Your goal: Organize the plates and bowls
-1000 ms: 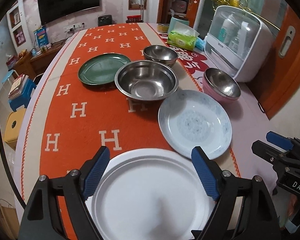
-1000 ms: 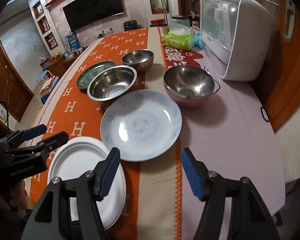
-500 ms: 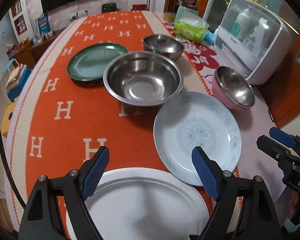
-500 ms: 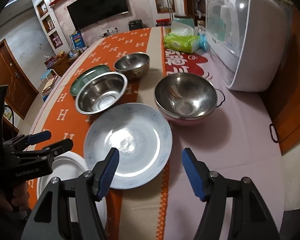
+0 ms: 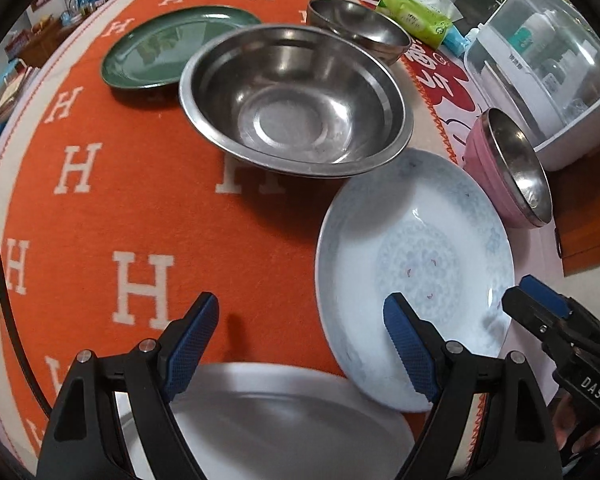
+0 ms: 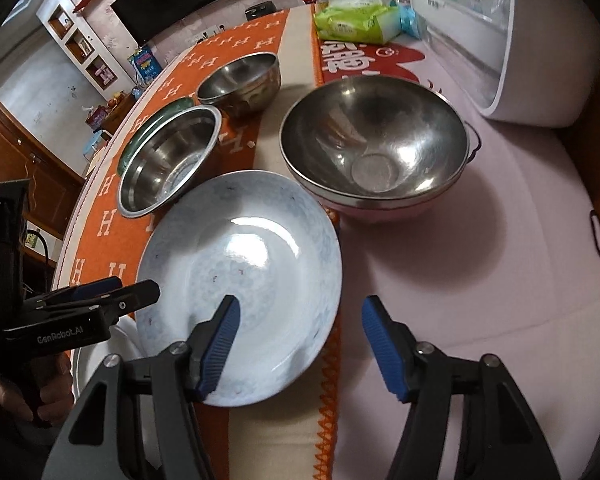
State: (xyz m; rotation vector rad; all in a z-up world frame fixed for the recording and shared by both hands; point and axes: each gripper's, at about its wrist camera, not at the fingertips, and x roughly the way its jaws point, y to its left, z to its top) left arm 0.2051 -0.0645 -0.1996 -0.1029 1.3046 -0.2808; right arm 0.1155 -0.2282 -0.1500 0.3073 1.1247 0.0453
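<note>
The left tongs hang spread wide and empty over the near edge of the counter, their blue pads straddling the far rim of a plain white plate lying flat below. The right tongs are also apart with nothing gripped; their jaws have just been closing a little, one pad over the near rim of the pale blue patterned plate and the other over bare pink cloth. That plate lies flat, face up, at the seam between the orange runner and the pink cloth, just beside the white plate.

Beyond it a wide steel bowl stands upright, mouth up, on the runner, with a green plate flat behind it and a smaller steel bowl to its far right. A steel-lined pink bowl with a small side handle sits upright on the pink cloth, near the blue plate.

The runner repeats a white letter "H". The left tool's body reads "GenRobot.AI" in the right wrist view; the right tool shows "DAS". A green tissue pack and a white domed appliance sit at the far side; their print is too small to read.
</note>
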